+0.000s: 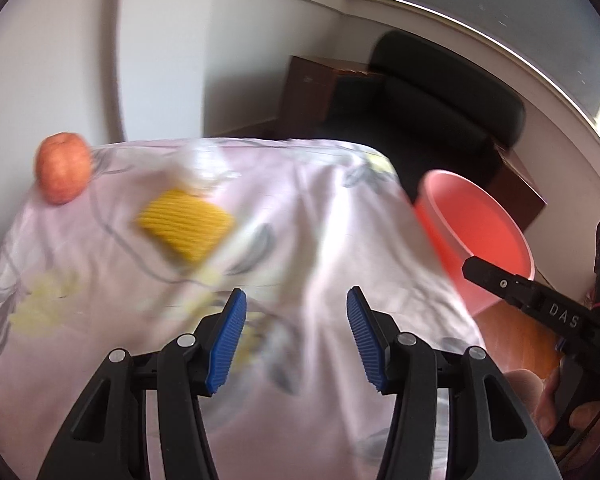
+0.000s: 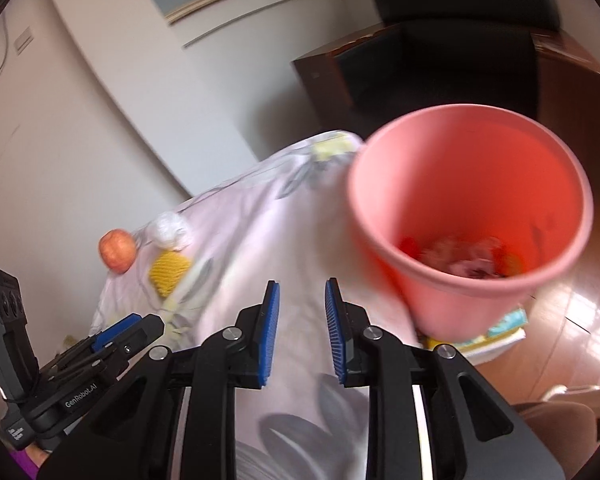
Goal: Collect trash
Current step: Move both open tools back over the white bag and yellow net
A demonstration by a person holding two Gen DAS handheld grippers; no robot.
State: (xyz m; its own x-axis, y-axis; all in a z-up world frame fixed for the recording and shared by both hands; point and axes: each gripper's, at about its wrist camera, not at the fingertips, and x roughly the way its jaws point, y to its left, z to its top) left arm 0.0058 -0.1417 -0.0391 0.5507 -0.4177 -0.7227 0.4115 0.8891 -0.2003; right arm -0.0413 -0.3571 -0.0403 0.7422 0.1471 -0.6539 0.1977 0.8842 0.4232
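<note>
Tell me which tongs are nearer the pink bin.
Right. The right tongs sit just beside the pink bin; the left tongs are farther off, over the cloth toward the yellow sponge.

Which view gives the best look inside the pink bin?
The right wrist view. There the pink bin fills the upper right, its mouth facing the camera, with blurred scraps visible at the bottom. The left wrist view shows only its rim and upper inner wall at the right, with no contents visible.

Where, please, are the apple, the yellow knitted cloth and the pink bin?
apple (image 1: 63,167), left wrist view, middle of its skin.
yellow knitted cloth (image 1: 186,223), left wrist view, centre.
pink bin (image 2: 476,196), right wrist view, inner wall.
</note>
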